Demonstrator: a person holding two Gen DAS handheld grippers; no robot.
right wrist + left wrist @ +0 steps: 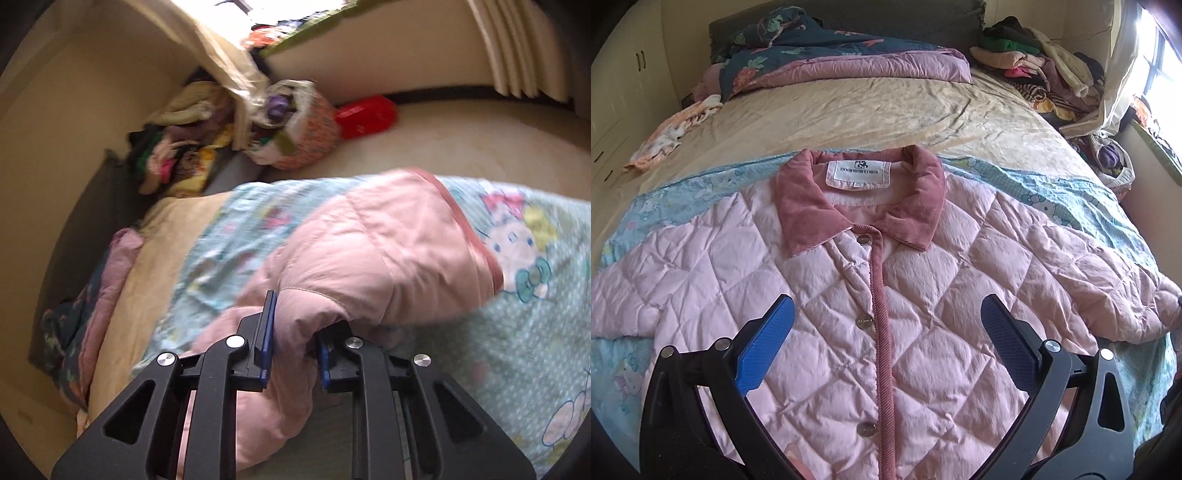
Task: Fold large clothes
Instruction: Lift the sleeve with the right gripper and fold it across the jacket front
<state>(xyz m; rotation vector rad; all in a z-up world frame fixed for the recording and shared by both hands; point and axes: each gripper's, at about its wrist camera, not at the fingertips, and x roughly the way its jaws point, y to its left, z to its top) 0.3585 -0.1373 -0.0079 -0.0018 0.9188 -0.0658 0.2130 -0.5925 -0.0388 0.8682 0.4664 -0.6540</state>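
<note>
Jacket (886, 295) quilted, soft, puffy, probably light and a bit slippery. Right gripper (291, 332) pinching sleeve (369, 258). Left gripper (886, 332) jaws wide above jacket front, holding nothing.

We see a pink quilted jacket (923, 295) lying flat, front up, on a pale blue cartoon-print sheet (1071, 199) across the near end of a cream-covered bed (886, 114). Behind it, at the head, lies a folded dark floral quilt (820, 51), with a heap of mixed clothes (1034, 62) to its right
</note>
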